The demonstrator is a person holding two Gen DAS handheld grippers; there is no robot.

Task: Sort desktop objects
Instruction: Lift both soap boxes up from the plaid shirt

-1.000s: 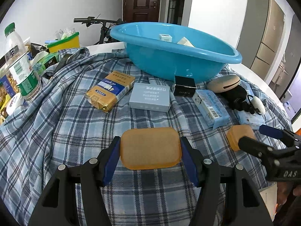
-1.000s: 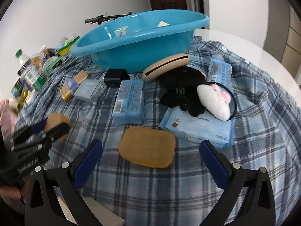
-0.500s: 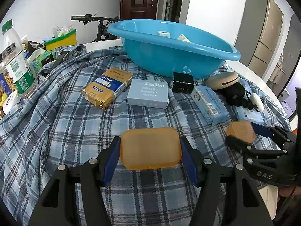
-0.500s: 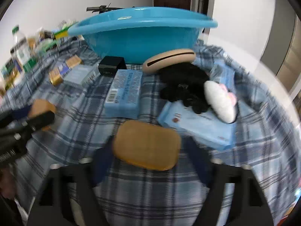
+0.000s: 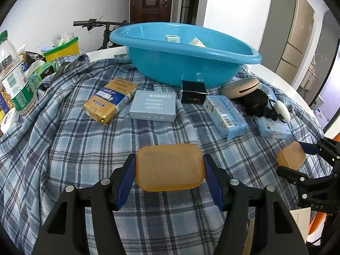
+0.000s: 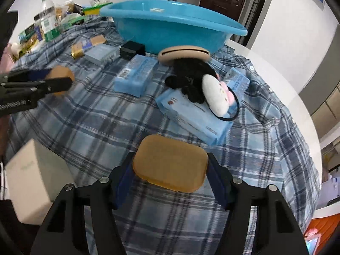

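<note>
My left gripper (image 5: 170,161) is shut on an orange translucent soap-box half (image 5: 170,170), held flat over the plaid cloth (image 5: 85,148) near the front. In the right wrist view my right gripper (image 6: 170,159) is shut on a second orange-brown half (image 6: 170,165), its blue pads pressing on both short ends. Each gripper shows in the other's view: the right gripper (image 5: 291,158) at the far right, the left gripper (image 6: 60,77) at the left. A blue basin (image 5: 191,63) with two small boxes inside stands at the back.
On the cloth lie a gold packet (image 5: 110,99), a grey-blue box (image 5: 153,105), a black box (image 5: 193,94), a light-blue tissue pack (image 5: 225,115), a beige case (image 5: 240,85) and black plush earmuffs (image 6: 191,78). A bottle (image 5: 17,85) stands left. A white box (image 6: 31,180) sits below the table edge.
The right gripper's jaws, wide open a second ago around the orange-brown half lying on the cloth, have shut on it, and the wrist has rolled. The left gripper kept its hold and stayed put.
</note>
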